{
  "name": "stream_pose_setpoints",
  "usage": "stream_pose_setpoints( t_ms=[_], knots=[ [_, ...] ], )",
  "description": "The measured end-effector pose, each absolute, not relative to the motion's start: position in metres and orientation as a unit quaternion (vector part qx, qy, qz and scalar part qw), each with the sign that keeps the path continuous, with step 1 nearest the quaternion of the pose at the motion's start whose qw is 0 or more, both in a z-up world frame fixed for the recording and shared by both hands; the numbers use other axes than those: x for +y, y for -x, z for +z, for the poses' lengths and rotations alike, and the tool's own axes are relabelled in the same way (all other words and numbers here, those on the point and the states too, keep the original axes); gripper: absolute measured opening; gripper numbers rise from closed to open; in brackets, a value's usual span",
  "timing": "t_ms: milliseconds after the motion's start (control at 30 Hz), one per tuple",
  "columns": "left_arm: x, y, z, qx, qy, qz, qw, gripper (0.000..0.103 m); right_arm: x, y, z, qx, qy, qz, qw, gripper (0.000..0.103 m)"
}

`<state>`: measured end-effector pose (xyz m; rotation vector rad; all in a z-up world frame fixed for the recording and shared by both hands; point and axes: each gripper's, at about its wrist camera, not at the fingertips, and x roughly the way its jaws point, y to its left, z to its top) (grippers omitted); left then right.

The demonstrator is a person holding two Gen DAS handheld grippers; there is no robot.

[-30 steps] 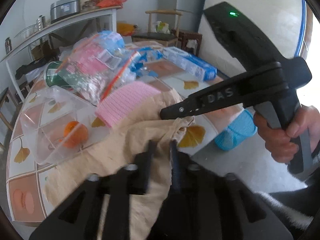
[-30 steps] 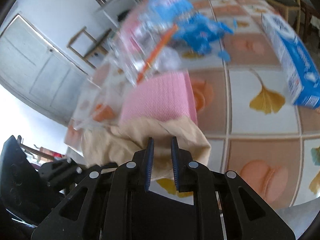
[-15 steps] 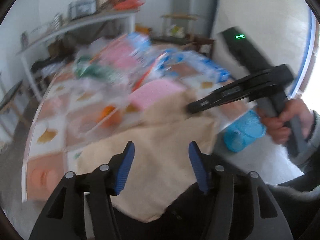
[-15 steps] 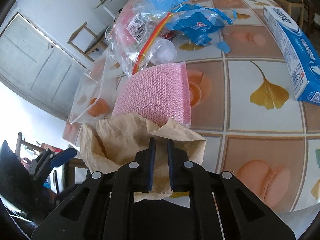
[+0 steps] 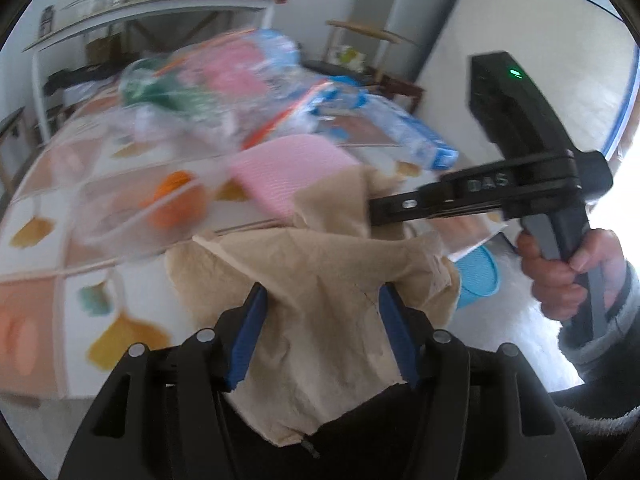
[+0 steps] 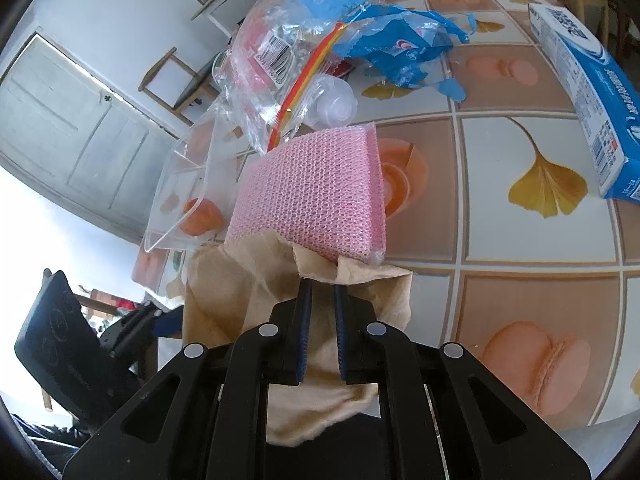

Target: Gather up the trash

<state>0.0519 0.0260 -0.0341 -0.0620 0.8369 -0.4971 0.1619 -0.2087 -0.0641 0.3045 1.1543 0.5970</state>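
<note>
Pinching the rim of the brown paper bag (image 6: 320, 360), the right gripper (image 6: 320, 292) sits low in the centre of its own view, its blue pads drawn in tight on the paper's folded edge. From the left wrist view that same right gripper (image 5: 370, 212) reaches in from the right of the frame, tips buried in the bag's upper edge, with a hand (image 5: 568, 268) wrapped around its handle.

Over to the left gripper (image 5: 320, 300): its jaws stand well apart in the lower middle of the frame, having just been opening, and the crumpled bag (image 5: 320, 320) lies between the pads without being squeezed.

Just above the bag's mouth a pink sponge (image 6: 316, 196) rests on the tiled table (image 6: 520, 280), its near edge touching the paper. Left of it sits a clear plastic tray (image 6: 188, 200) with something orange inside. Higher up, a clear wrapper with a barcode (image 6: 272, 60) and a torn blue wrapper (image 6: 400, 48) pile together, and a blue-and-white box (image 6: 588, 92) lies along the right edge. The left wrist view is blurred.
</note>
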Motion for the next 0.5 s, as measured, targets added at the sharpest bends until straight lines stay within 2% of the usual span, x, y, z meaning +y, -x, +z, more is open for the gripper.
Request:
stream_pose_setpoints(
  t_ms=[500],
  knots=[
    [-0.008,-0.06,-0.034,0.378,-0.022,-0.273,0.885,0.056,-0.195,-0.17,-0.081,0.59,-0.21,0.374,0.684,0.012]
  ],
)
